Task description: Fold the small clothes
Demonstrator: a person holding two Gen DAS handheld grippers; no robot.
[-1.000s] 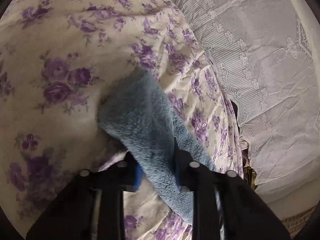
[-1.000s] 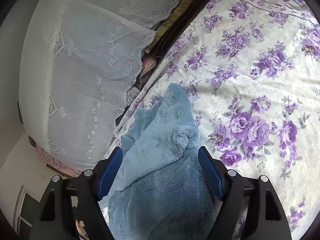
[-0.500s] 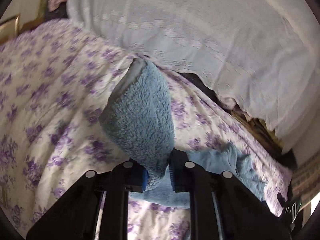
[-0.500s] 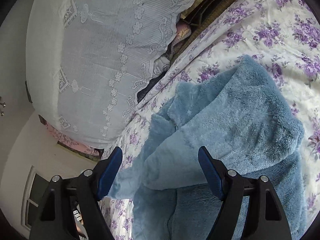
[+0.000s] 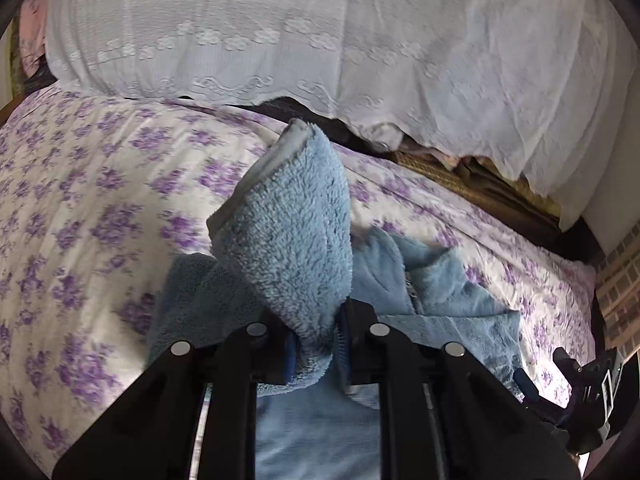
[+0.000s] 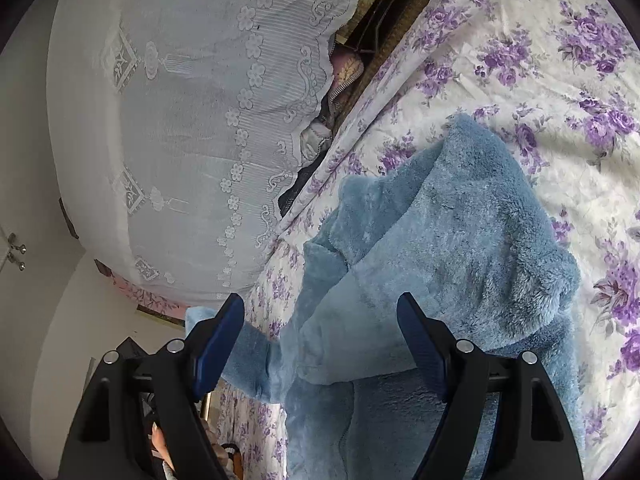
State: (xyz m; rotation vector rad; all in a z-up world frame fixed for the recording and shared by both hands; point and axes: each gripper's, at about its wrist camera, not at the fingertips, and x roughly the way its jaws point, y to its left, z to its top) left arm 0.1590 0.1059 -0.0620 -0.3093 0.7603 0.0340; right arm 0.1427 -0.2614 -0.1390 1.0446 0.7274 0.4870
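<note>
A small fluffy blue fleece jacket (image 6: pixel 460 240) lies spread on the floral bedsheet (image 6: pixel 560 60). My left gripper (image 5: pixel 316 344) is shut on one sleeve (image 5: pixel 292 232) of the jacket and holds it lifted over the jacket body (image 5: pixel 440 292), cuff pointing away. My right gripper (image 6: pixel 320 328) is open and empty, hovering just above the jacket's left part; the jaws stand wide apart on either side of a folded flap.
A white lace cover (image 5: pixel 320 32) drapes a bulky piece beside the bed; it also shows in the right wrist view (image 6: pixel 180 120). A dark gap with clothes (image 6: pixel 340 92) runs between it and the bed. The right gripper's body (image 5: pixel 580 380) shows at the left view's lower right.
My left gripper has swung the sleeve up and over toward the jacket body. My right gripper has moved closer over the jacket, still open.
</note>
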